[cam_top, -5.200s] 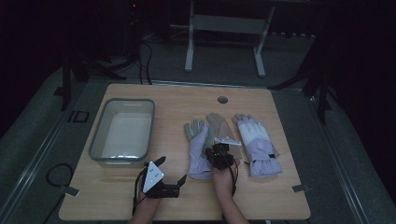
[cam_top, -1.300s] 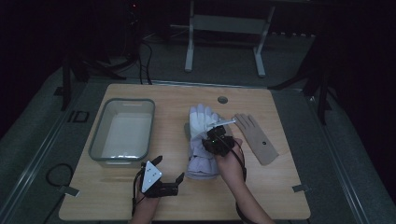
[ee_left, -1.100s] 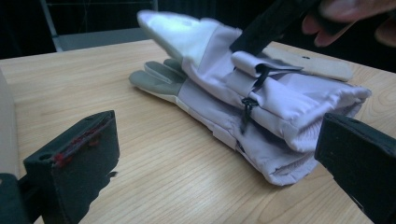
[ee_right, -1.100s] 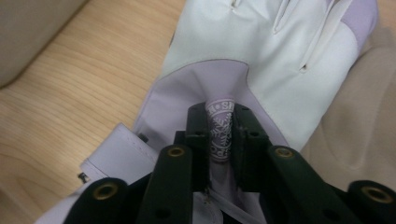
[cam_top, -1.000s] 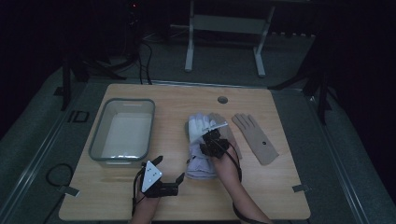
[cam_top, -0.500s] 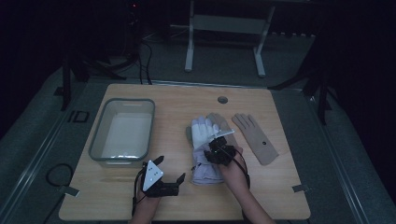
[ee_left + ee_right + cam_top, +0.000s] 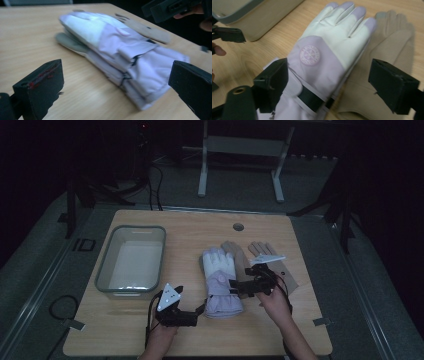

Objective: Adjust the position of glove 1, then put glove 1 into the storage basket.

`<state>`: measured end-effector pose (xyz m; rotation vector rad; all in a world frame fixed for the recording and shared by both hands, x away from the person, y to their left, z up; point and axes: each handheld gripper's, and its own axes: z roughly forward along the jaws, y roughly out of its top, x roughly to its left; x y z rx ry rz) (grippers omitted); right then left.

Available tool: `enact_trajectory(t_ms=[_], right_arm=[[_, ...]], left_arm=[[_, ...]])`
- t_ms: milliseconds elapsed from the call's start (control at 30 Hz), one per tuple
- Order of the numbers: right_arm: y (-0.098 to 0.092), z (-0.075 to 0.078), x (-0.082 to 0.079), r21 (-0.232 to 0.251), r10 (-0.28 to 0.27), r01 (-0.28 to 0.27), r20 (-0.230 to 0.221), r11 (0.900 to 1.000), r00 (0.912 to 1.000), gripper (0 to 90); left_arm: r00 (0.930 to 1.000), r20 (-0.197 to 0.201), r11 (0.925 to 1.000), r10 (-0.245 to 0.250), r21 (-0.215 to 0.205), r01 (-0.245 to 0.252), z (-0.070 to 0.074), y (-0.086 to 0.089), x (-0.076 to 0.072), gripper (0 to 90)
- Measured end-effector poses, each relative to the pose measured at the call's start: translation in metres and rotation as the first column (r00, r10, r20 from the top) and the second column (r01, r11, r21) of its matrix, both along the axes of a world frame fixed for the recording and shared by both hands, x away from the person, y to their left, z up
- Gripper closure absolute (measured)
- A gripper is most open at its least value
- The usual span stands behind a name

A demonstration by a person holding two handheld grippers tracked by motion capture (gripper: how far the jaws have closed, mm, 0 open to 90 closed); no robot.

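Two lavender-and-white gloves point(image 7: 220, 280) lie stacked mid-table, cuffs toward the near edge. The top one point(image 7: 329, 45) shows a round pink badge and a black strap. A tan glove point(image 7: 272, 267) lies flat just right of the stack. My right gripper point(image 7: 236, 288) hovers at the cuff from the right. Its jaws have just been opening and now stand wide on either side of the top glove's cuff point(image 7: 332, 75) without pressing it. Left of the cuff, near the front edge, my left gripper point(image 7: 201, 309) is open, and the stack point(image 7: 120, 50) lies ahead of its jaws.
A grey rectangular tray point(image 7: 107, 270) stands at the left of the wooden table point(image 7: 170, 225). A small round hole point(image 7: 238, 226) marks the far middle. Grey-tan fingers point(image 7: 231, 249) poke out beside the stack. Dark floor and a metal stand lie beyond the table.
My right gripper has drawn back from over the stack toward the right and near edge, and its jaws have spread apart, leaving the top glove on the stack. My left gripper has risen slightly.
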<state>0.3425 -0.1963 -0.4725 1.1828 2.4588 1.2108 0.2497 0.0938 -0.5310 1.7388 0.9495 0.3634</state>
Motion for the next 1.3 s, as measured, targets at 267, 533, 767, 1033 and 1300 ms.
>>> enact_trajectory(t_ms=[267,533,767,1033,1300], right_arm=[[-0.027,-0.008,-0.003,0.029,0.014,-0.014,-0.005,0.999,0.9999,13.1],[-0.017,-0.019,0.014,0.075,-0.026,0.029,-0.048,0.997,0.9985,50.7],[-0.004,-0.038,0.026,0.074,-0.046,0.058,-0.144,0.996,0.9885,52.8],[0.018,-0.062,0.028,0.018,-0.026,0.031,-0.237,0.999,0.9712,52.3],[0.023,-0.074,0.036,0.069,0.028,-0.005,-0.335,0.998,0.9418,49.3]], left_arm=[[0.9907,-0.12,0.9979,-0.064,-0.014,0.063,0.01,-0.022,0.02,0.0],[0.9873,-0.157,0.9902,-0.025,0.132,0.046,0.016,-0.054,0.032,17.9],[0.9702,-0.241,0.9854,0.024,0.169,0.017,0.001,-0.06,0.037,20.5],[0.9467,-0.32,0.9883,0.041,0.152,0.008,-0.015,-0.04,0.036,21.7],[0.918,-0.396,0.9955,-0.011,0.082,0.048,-0.028,-0.025,0.042,26.7]])
